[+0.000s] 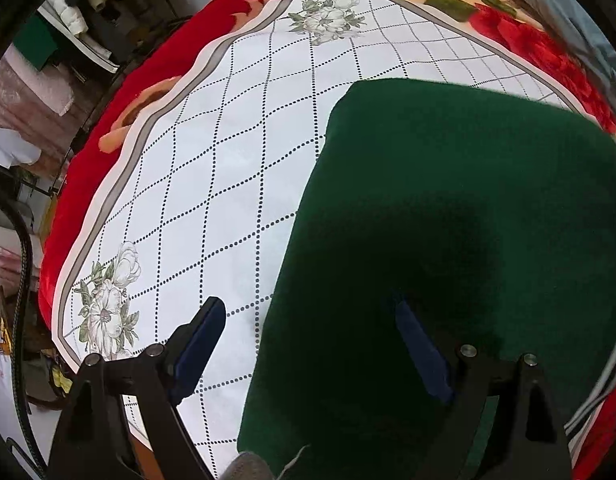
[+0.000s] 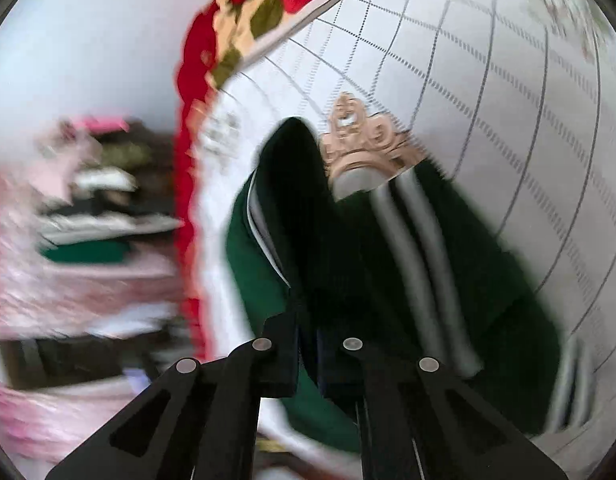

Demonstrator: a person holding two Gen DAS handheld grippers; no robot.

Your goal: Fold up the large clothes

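Note:
A dark green garment [image 1: 447, 240] lies flat on a white diamond-patterned cloth [image 1: 212, 184] on the bed. My left gripper [image 1: 308, 316] is open above the garment's left edge, one finger over the cloth, the other over the green fabric, holding nothing. In the blurred right wrist view my right gripper [image 2: 308, 320] is shut on a fold of the green garment [image 2: 327, 248], which hangs bunched, showing grey-white stripes [image 2: 419, 248] and a gold crest [image 2: 363, 140].
A red floral blanket [image 1: 92, 168] lies under the white cloth [image 2: 487, 80] and borders it. Shelves with clutter [image 1: 80, 20] stand beyond the bed's left edge. Pink and green items [image 2: 80, 240] are blurred at the left of the right wrist view.

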